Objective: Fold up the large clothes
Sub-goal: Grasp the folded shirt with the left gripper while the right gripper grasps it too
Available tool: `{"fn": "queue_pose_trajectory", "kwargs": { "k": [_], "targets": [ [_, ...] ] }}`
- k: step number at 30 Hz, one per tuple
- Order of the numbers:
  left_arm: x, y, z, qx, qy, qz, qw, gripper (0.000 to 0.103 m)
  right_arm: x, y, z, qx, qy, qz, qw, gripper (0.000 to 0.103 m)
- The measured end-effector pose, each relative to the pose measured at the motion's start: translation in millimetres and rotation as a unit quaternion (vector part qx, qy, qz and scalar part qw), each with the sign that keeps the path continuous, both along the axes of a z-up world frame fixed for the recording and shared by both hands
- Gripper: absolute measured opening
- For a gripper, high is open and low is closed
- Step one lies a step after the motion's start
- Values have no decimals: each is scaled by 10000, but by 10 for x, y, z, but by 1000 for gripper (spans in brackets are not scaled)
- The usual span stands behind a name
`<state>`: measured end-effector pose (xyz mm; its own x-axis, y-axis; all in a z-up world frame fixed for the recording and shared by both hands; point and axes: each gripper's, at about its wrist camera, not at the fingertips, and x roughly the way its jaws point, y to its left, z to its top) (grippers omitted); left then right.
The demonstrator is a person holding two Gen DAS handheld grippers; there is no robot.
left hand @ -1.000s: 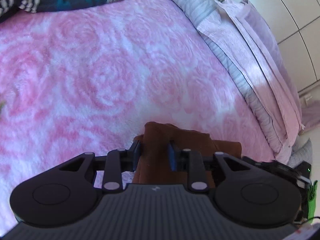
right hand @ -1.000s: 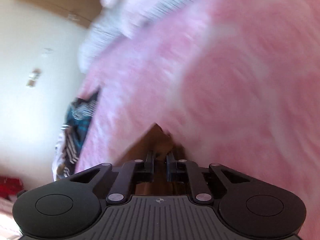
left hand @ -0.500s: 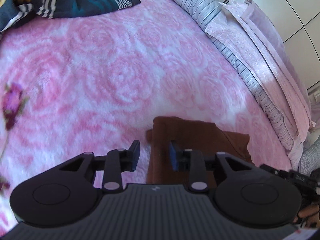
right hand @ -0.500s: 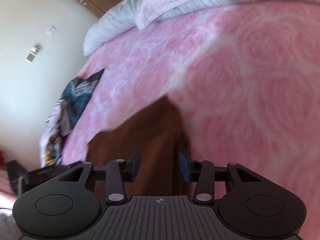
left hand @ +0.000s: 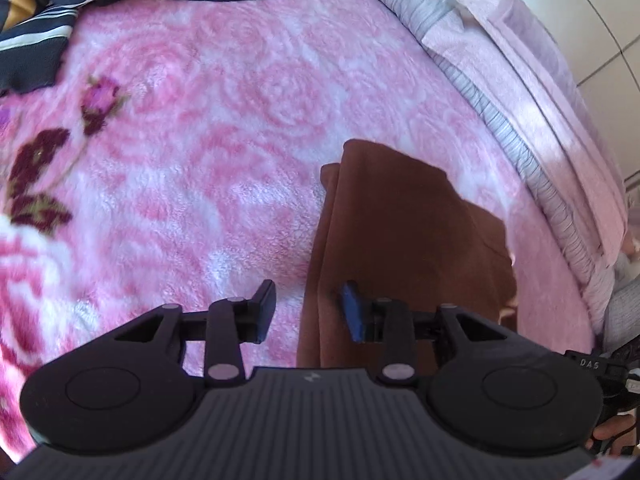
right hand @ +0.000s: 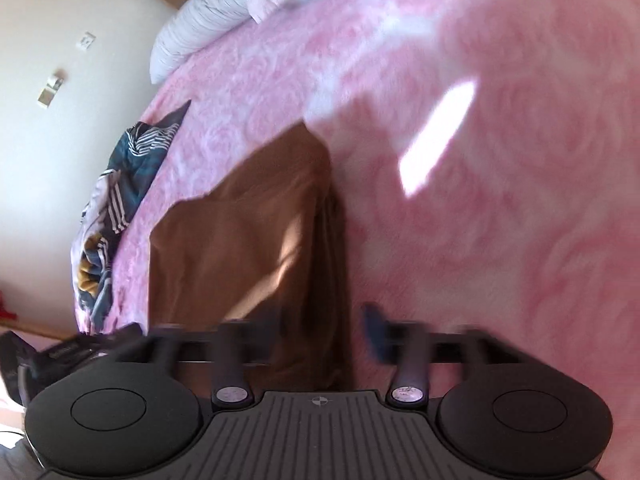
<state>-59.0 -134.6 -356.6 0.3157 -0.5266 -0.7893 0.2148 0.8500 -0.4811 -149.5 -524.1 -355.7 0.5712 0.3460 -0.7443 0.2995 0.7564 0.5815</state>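
Brown folded garment [left hand: 404,232] on pink blanket [left hand: 208,152]

A folded brown garment [left hand: 404,240] lies on the pink rose blanket [left hand: 224,120]. The left gripper [left hand: 306,308] is opening above its left edge, nothing pinched. Striped clothes [left hand: 80,0] lie far left.
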Motion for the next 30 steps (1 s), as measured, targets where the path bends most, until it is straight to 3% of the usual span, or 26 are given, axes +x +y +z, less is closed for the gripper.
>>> {"fn": "queue_pose_trajectory", "kwargs": {
  "k": [2,7,13,15,16,17,20,23,30],
  "targets": [
    [15,75,40,-155,24,90,9998,49,7,-95,-12,348,-181,14,9992,64],
    [179,113,-120,-715,647,166,9952,61,154,-217,-415,1647,-4,-263,9860,65],
    [395,-5,-336,-993,925,-22,9907,61,357,-221,-668,1798,-121,-418,9827,64],
    [477,-57,-349,-1056,941,-178,9898,56,469,-207,-695,1774,-160,-288,9836,58],
    [513,-87,-364,-1096,942,-280,9891,46,516,-196,-706,1745,-170,-239,9842,52],
    [546,-134,-387,-1085,951,-407,9887,37,552,-190,-725,1713,-167,-218,9848,44],
    [605,-254,-461,-1036,889,-711,9881,27,563,-152,-765,1639,-180,-294,9859,23],
    [636,-237,-500,-1136,913,-765,9864,11,464,11,-625,1241,-355,-393,9909,20],
    [479,-364,-6,-829,131,-1328,9876,8,-62,286,114,775,-912,-1043,9873,18]
  ]
}}
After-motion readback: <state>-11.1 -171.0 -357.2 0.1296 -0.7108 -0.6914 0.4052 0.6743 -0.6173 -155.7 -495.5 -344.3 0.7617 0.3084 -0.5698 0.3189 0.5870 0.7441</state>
